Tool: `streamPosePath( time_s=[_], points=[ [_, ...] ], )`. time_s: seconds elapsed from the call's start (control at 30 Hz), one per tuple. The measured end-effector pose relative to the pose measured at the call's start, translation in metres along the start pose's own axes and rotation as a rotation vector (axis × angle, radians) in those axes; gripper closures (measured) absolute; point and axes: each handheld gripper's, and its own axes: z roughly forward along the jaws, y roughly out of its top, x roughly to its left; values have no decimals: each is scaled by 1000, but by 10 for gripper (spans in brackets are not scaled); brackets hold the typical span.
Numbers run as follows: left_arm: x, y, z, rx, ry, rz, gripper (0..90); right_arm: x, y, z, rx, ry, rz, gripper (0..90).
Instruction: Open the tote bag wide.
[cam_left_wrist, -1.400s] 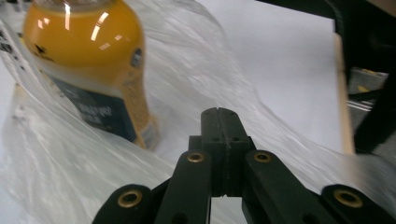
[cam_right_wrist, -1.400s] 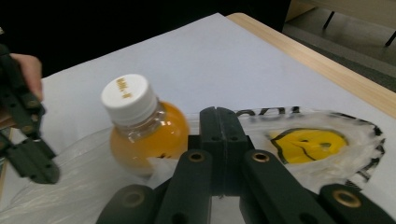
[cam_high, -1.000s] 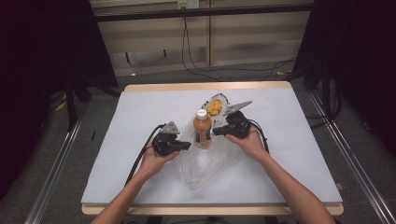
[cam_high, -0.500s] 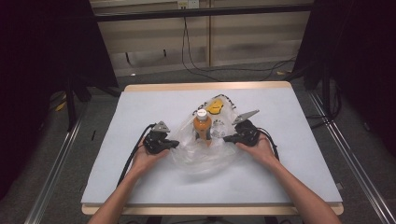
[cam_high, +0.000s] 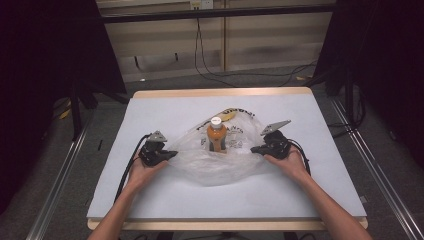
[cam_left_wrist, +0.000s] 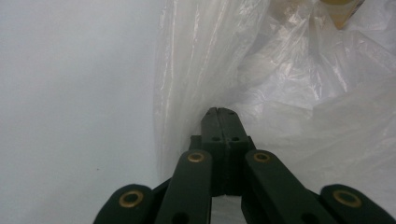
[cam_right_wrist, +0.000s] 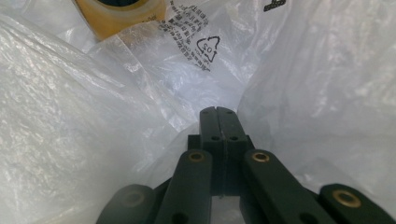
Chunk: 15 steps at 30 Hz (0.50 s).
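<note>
Plastic bag (cam_high: 220, 160) stretched between left claw (cam_high: 172, 154), right claw (cam_high: 254, 149).

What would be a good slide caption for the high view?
Left tongs and right tongs pinch opposite edges of a clear plastic bag around an upright bottle.

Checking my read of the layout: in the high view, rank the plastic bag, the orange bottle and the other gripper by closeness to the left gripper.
1. Plastic bag: at the left gripper.
2. Orange bottle: upright, table centre.
3. Right gripper: across the bag.

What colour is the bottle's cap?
White; the bottle has a white cap, clearest in the high view.
</note>
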Motion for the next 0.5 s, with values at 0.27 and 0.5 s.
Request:
streamPosePath(
  time_s=[0.27,0.5],
  points=[
    [1,1,-4,-74,-57,-31,900,1,2,-3,-59,26,16,900],
    [-8,7,-14,-160,-108,-15,900,8,8,-15,-157,52,13,900]
  ],
)
